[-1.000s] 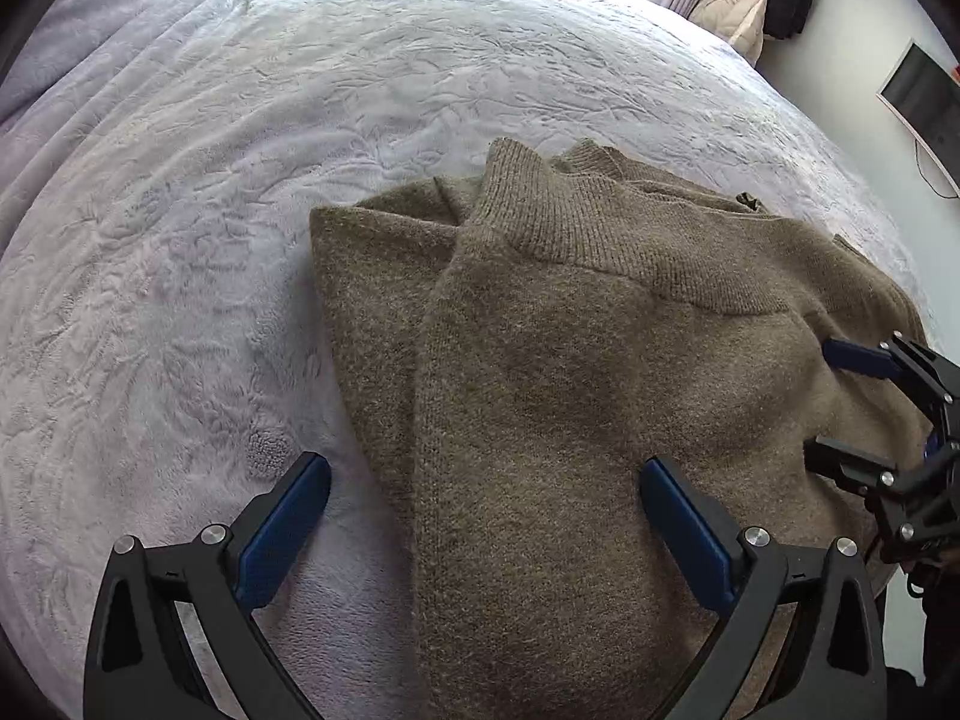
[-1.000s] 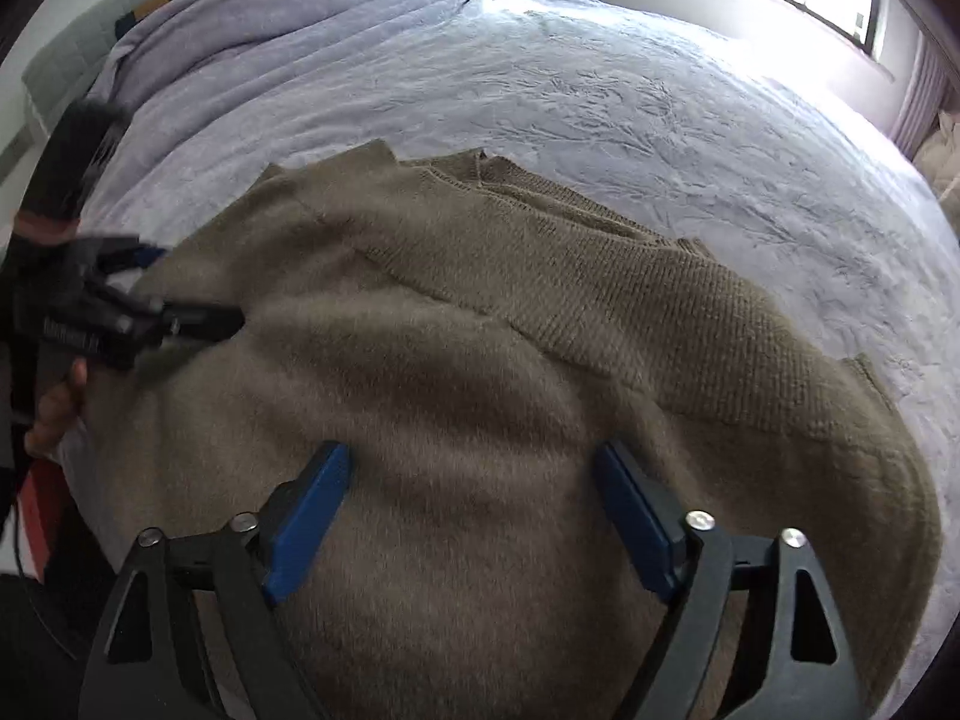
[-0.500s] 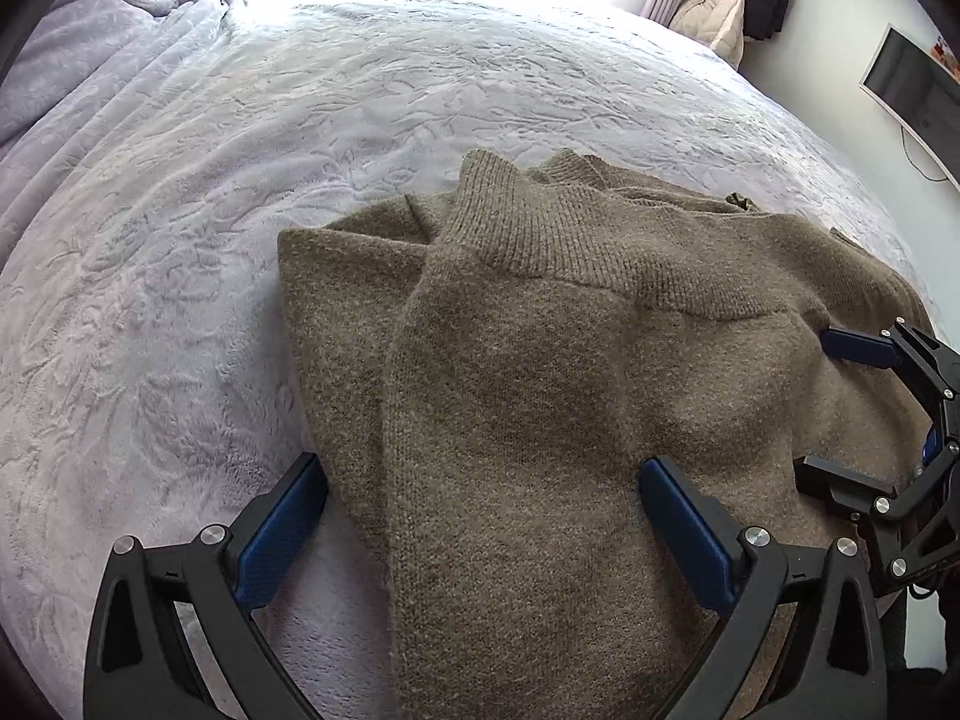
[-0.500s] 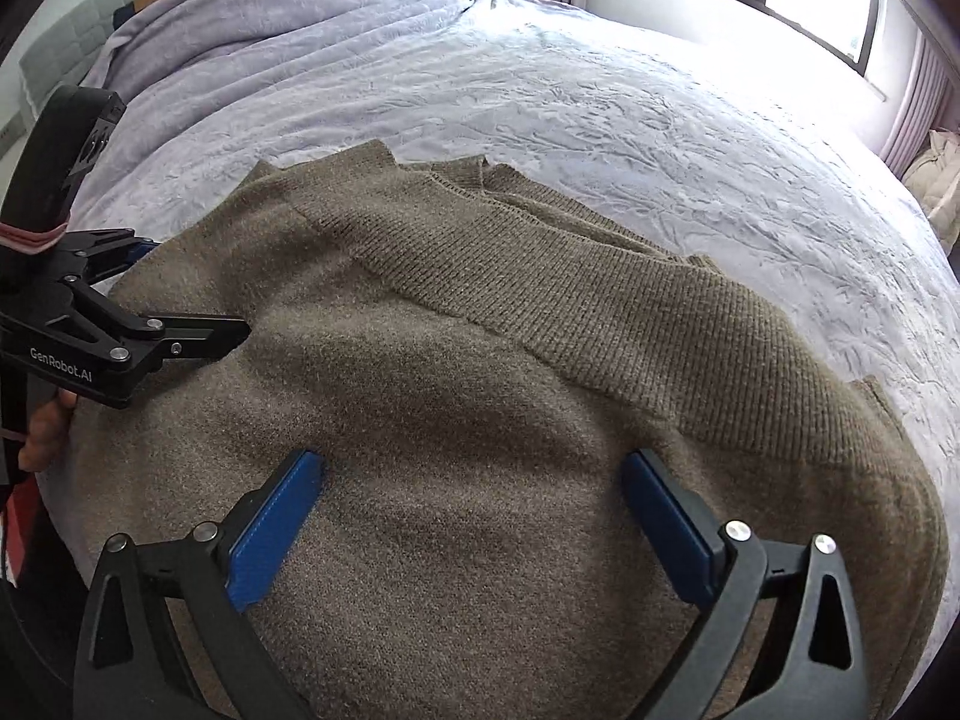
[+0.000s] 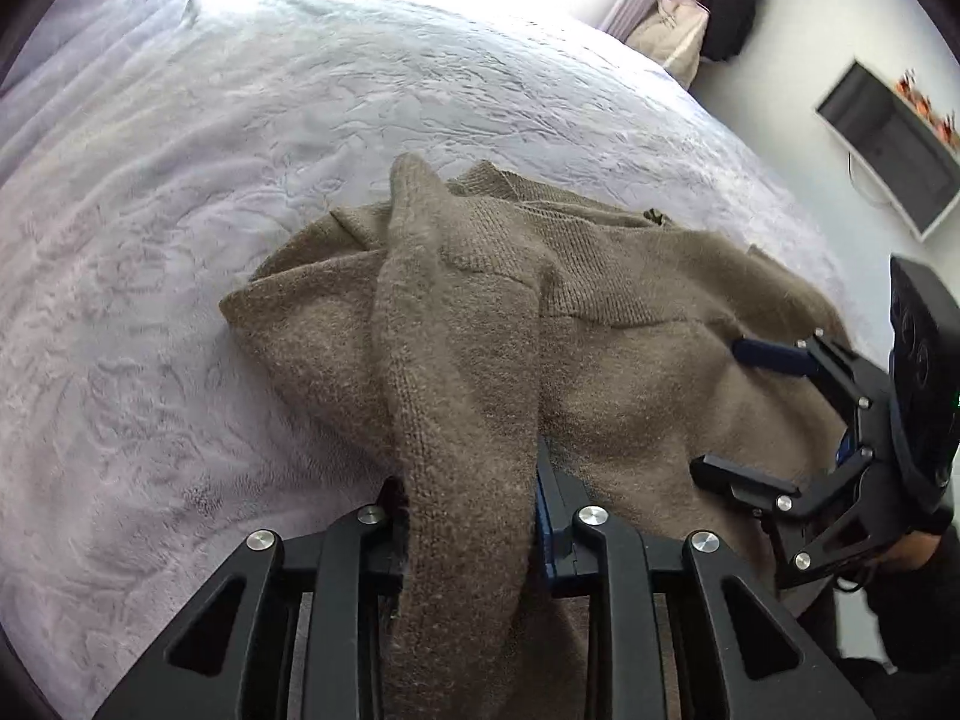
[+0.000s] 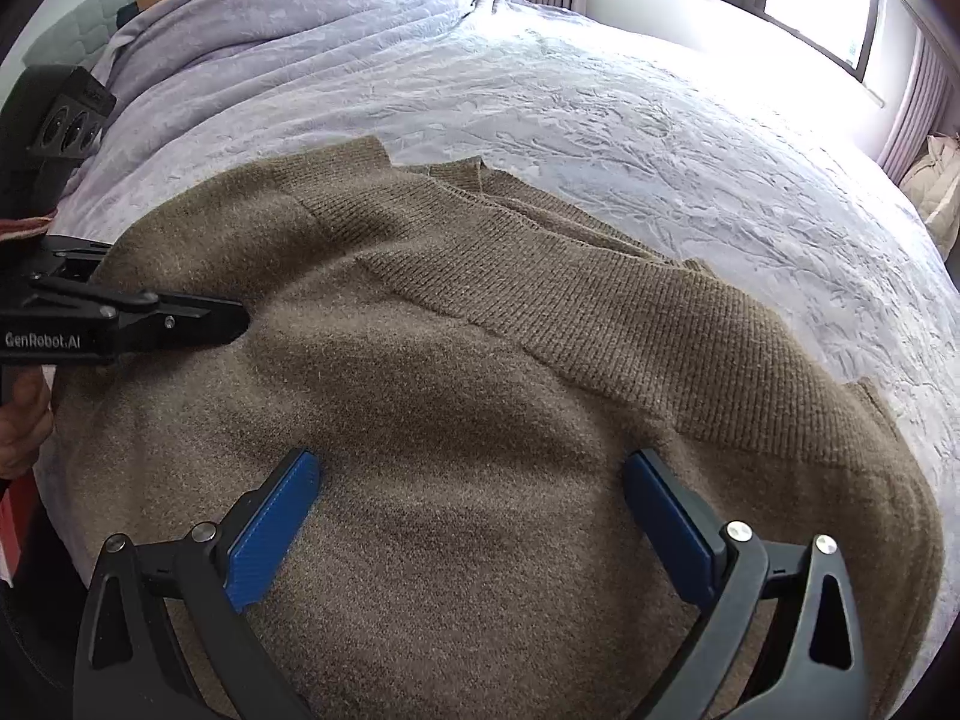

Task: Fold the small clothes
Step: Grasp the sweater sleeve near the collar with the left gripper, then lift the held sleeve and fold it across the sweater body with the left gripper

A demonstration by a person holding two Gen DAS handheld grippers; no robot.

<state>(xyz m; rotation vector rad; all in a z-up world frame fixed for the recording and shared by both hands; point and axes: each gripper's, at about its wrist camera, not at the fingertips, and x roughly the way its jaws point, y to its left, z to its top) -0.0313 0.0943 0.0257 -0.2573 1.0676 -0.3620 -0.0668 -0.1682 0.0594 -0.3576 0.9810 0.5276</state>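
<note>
The left claw (image 5: 471, 516) has just been closing on a raised fold of the sweater (image 5: 456, 372), and that fold covers its fingertips; only a strip of blue pad (image 5: 543, 516) shows at the fold's right side. The sweater's near edge runs off the bottom of both views. Beyond the sweater, the far window glare washes out the bed (image 5: 180, 180). The hand (image 6: 21, 426) behind the left claw is cut off by the picture's left edge.
</note>
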